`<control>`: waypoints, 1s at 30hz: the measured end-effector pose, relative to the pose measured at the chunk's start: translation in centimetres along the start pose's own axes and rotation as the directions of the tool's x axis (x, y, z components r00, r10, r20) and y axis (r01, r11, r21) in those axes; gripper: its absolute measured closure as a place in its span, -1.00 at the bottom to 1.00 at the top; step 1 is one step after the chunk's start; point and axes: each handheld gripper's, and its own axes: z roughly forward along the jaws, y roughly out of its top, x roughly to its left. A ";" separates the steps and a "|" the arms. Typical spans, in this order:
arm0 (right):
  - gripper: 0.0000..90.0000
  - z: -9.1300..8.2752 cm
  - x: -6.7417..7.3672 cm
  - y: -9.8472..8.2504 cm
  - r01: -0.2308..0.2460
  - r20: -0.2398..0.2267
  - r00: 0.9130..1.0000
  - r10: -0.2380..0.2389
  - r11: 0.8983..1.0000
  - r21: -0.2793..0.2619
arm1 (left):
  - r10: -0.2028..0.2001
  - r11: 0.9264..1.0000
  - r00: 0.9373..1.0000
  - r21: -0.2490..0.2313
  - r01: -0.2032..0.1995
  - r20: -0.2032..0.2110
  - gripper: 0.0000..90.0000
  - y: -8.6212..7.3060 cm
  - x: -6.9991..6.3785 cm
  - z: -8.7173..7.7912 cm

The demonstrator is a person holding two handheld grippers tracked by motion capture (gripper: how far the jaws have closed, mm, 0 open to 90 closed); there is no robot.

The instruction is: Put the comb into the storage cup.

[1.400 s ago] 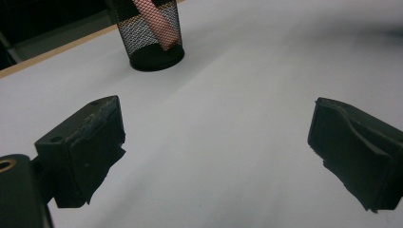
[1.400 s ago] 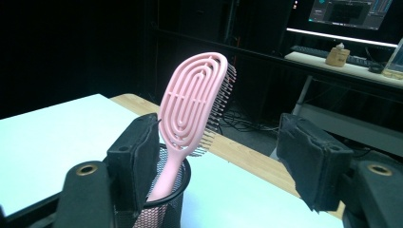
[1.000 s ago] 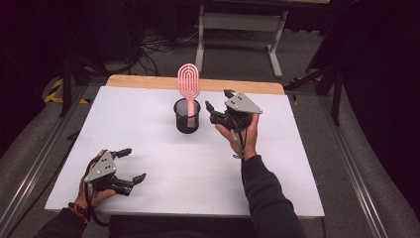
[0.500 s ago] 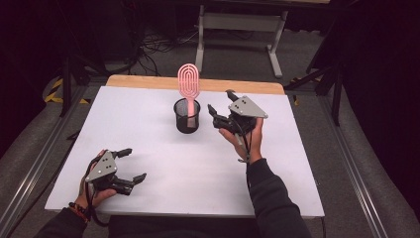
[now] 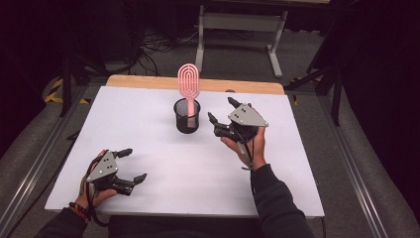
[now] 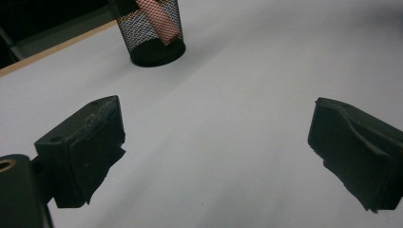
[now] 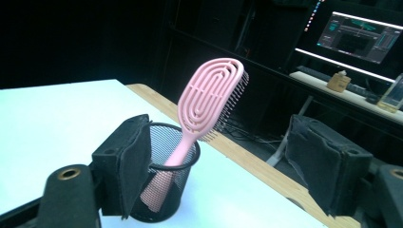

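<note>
A pink hairbrush stands handle-down in a black mesh cup at the far middle of the white table. My right gripper hovers just right of the cup, pointing at it. Its jaws have just been opening and nothing is between them. In the right gripper view the hairbrush and cup sit between and beyond the spread jaws of the right gripper. My left gripper rests open at the near left. In its own view the left gripper faces bare table, with the cup far ahead.
A wooden strip runs along the table's far edge. Beyond it, a metal desk frame and cables lie on the floor. A lit monitor on a desk is in the right gripper view.
The right gripper has drawn slightly back from the cup toward the person, and its jaws stand wider. The left gripper and the hairbrush have not moved.
</note>
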 end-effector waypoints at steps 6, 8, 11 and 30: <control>-0.51 -0.3 0.1 -0.8 0.007 0.003 1.000 -0.007 1.000 0.019 | 0.003 1.000 1.000 0.004 -0.003 -0.001 -0.87 0.0 0.0 0.1; -0.53 -0.4 0.2 -1.1 0.011 -0.004 1.000 -0.011 1.000 0.028 | 0.002 1.000 1.000 0.004 -0.002 0.000 -0.88 0.0 0.0 0.1; -0.55 -0.5 0.3 -1.3 0.029 0.001 1.000 -0.029 0.999 0.036 | 0.000 1.000 1.000 0.005 0.000 0.002 -0.88 0.0 0.0 0.1; -0.68 -1.2 2.2 -2.1 0.053 0.001 0.999 -0.053 0.998 0.043 | 0.010 1.000 1.000 0.009 -0.010 0.006 -0.88 0.0 -0.1 0.0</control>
